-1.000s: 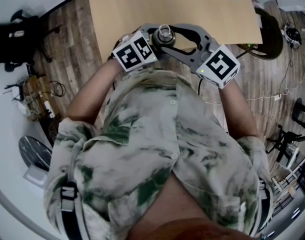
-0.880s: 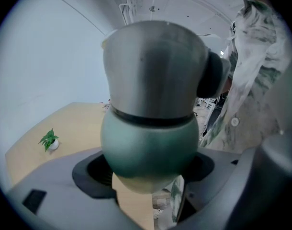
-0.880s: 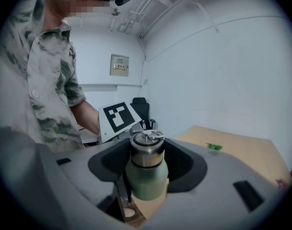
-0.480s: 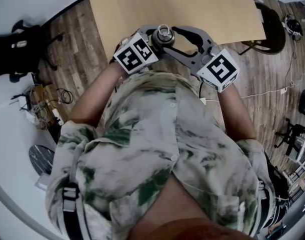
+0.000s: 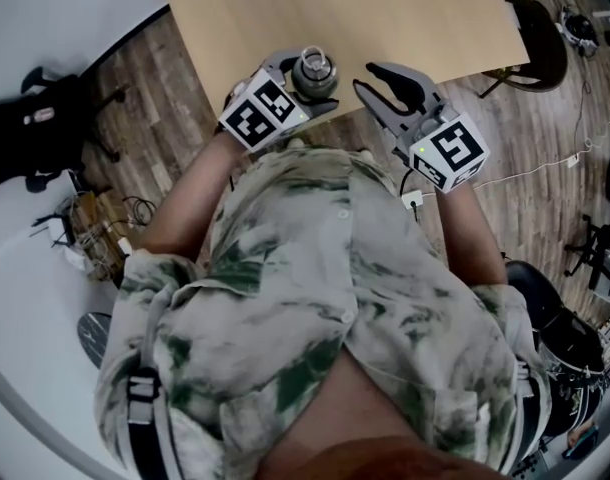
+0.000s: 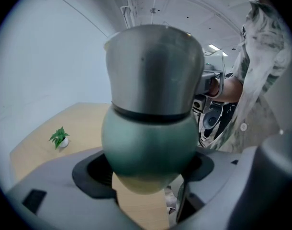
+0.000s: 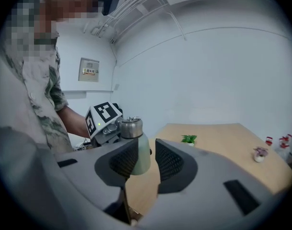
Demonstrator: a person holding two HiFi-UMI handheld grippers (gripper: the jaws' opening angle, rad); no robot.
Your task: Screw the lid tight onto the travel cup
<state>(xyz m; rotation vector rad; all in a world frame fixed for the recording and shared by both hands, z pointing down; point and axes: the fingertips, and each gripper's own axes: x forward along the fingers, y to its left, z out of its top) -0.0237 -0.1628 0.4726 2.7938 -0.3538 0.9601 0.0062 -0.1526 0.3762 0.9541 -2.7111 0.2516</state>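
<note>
Right gripper (image 5: 366,76) has come off the lid (image 6: 155,71), jaws closing empty; left gripper (image 5: 307,83) clamps the cup (image 6: 150,145). Probably regrasping for another turn.

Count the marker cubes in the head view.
2. One cube is on the left gripper, which grips the travel cup. The other cube is on the right gripper, whose empty jaws are closing, apart from the cup. None seems hidden.

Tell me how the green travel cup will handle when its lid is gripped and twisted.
The travel cup has a smooth, rounded green body, so it may spin or slip in the left gripper under torque. Its metal lid looks rigid and slick, so it is likely hard to grip firmly.
</note>
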